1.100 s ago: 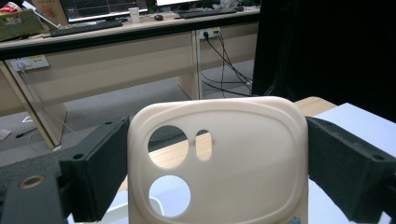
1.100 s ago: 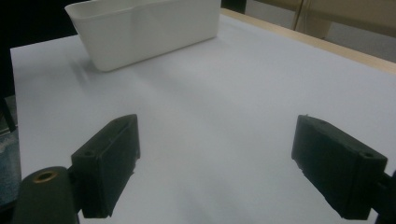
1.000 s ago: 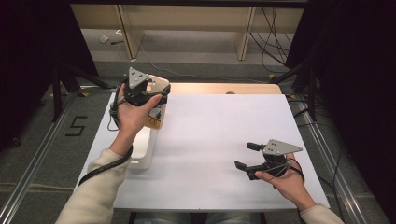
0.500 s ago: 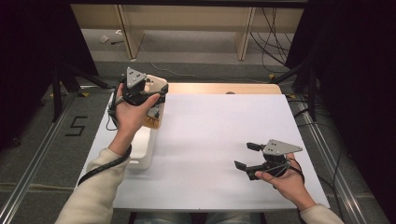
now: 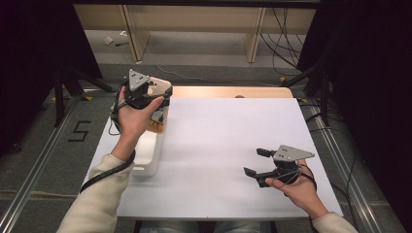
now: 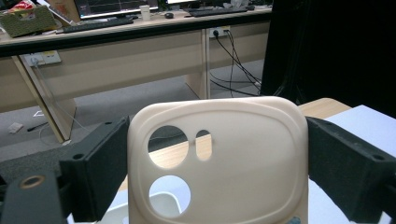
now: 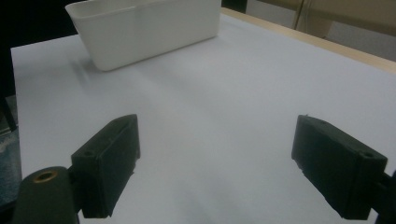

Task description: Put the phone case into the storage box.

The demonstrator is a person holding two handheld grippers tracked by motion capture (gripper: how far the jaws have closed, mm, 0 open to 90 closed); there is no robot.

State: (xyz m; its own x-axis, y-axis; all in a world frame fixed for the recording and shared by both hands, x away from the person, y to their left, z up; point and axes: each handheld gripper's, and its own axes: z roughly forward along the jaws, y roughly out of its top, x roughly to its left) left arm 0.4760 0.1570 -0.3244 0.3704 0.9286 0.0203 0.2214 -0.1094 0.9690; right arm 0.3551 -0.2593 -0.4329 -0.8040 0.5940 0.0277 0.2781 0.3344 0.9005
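Your left gripper (image 6: 205, 186) pinches a cream phone case (image 6: 219, 163) between its jaws, lifted above the white bin's (image 5: 148, 150) far end at the tabletop's (image 5: 228, 145) left edge. It's smooth, matte, rounded-cornered; the left gripper view reveals its camera cut-outs. Your right gripper (image 5: 253, 162) hovers over bare white tabletop, jaws spread wide.

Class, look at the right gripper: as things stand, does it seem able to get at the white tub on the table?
Probably yes. The right gripper is open, holds nothing, and only bare white table lies between it and the white tub; it would need a long reach across.
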